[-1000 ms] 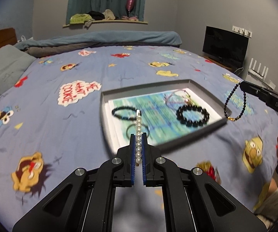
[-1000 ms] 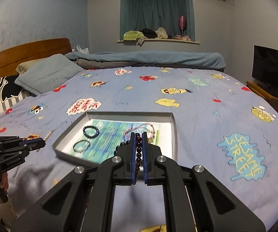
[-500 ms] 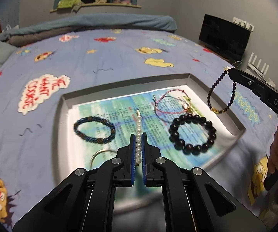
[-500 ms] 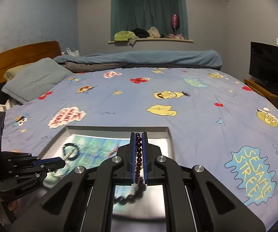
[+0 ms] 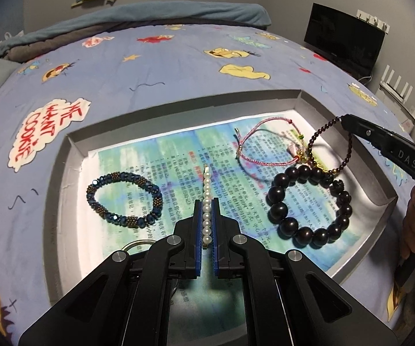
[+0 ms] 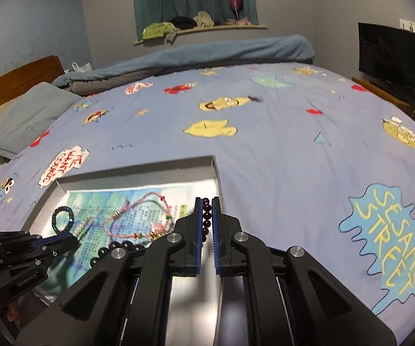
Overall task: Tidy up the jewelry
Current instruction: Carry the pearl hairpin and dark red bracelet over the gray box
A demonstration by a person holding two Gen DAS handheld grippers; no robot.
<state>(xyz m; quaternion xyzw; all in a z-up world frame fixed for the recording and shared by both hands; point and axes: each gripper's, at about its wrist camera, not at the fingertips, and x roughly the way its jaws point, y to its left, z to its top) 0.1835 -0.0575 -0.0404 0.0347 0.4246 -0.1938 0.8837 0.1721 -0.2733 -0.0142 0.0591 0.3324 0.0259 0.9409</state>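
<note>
Over the grey tray, our left gripper grasps a pearl strand while our right gripper clamps a dark bead bracelet.

A cartoon-print bed carries a grey tray, pillow, and probably folded blankets.

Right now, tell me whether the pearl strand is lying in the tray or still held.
Held. The pearl strand is pinched between the left gripper's shut jaws, above the printed sheet lining the tray, not lying on it.
</note>
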